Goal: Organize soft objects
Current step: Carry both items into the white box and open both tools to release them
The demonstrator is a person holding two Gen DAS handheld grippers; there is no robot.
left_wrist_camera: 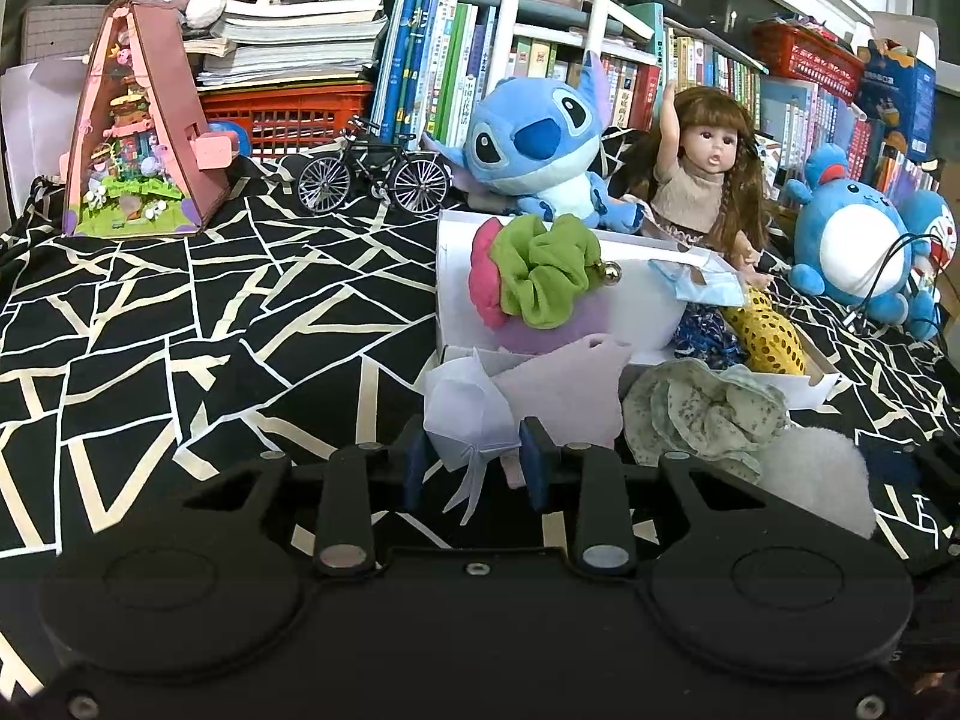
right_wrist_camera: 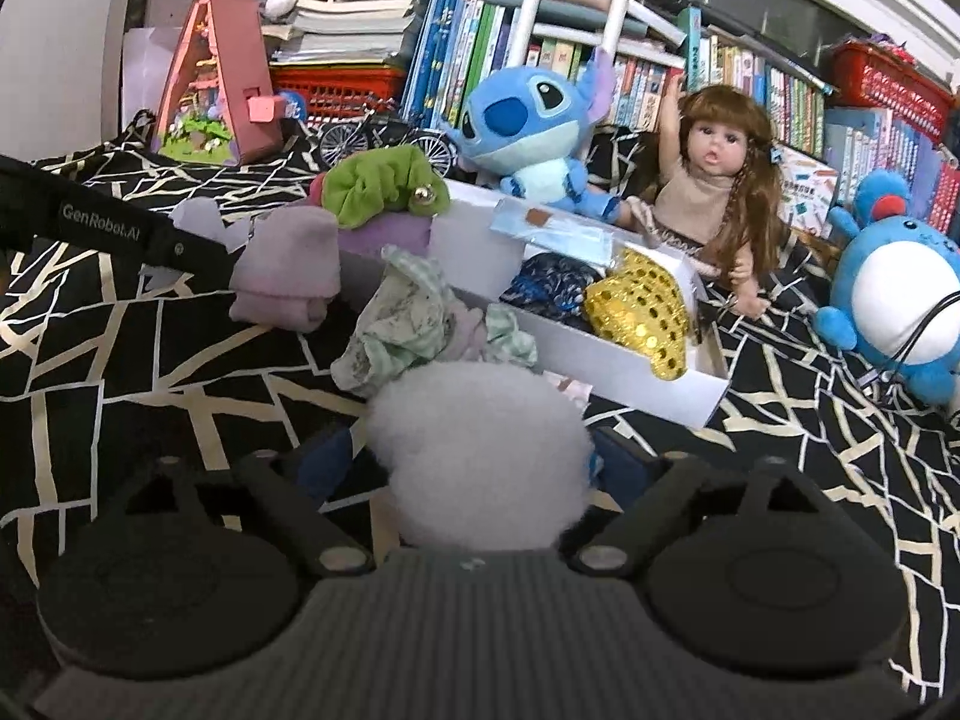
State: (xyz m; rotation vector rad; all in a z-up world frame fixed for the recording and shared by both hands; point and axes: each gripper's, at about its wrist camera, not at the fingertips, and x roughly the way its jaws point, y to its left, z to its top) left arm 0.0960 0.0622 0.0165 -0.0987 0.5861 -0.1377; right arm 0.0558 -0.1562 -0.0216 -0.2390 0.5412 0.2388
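My left gripper point(left_wrist_camera: 474, 462) is shut on a white sheer scrunchie point(left_wrist_camera: 465, 414), held just before the near left corner of the white box point(left_wrist_camera: 642, 294). A pale pink folded cloth point(left_wrist_camera: 564, 390) lies against the box front beside it. My right gripper point(right_wrist_camera: 474, 468) is shut on a white fluffy pom-pom point(right_wrist_camera: 480, 444), which also shows in the left wrist view point(left_wrist_camera: 816, 474). A pale green floral scrunchie point(right_wrist_camera: 414, 324) lies in front of the box. In the box sit a green scrunchie point(left_wrist_camera: 540, 276), a pink one point(left_wrist_camera: 483, 276), a purple piece point(left_wrist_camera: 552, 330), a blue scrunchie point(right_wrist_camera: 552, 288), a gold sequin one point(right_wrist_camera: 642, 306) and a blue face mask point(left_wrist_camera: 702, 282).
A Stitch plush point(left_wrist_camera: 540, 144), a doll point(left_wrist_camera: 702, 180) and a blue round plush point(left_wrist_camera: 852, 252) sit behind and right of the box. A toy bicycle point(left_wrist_camera: 372, 171) and a pink model house point(left_wrist_camera: 138, 126) stand at the back left. Bookshelves line the back. The black patterned cloth point(left_wrist_camera: 210, 312) covers the table.
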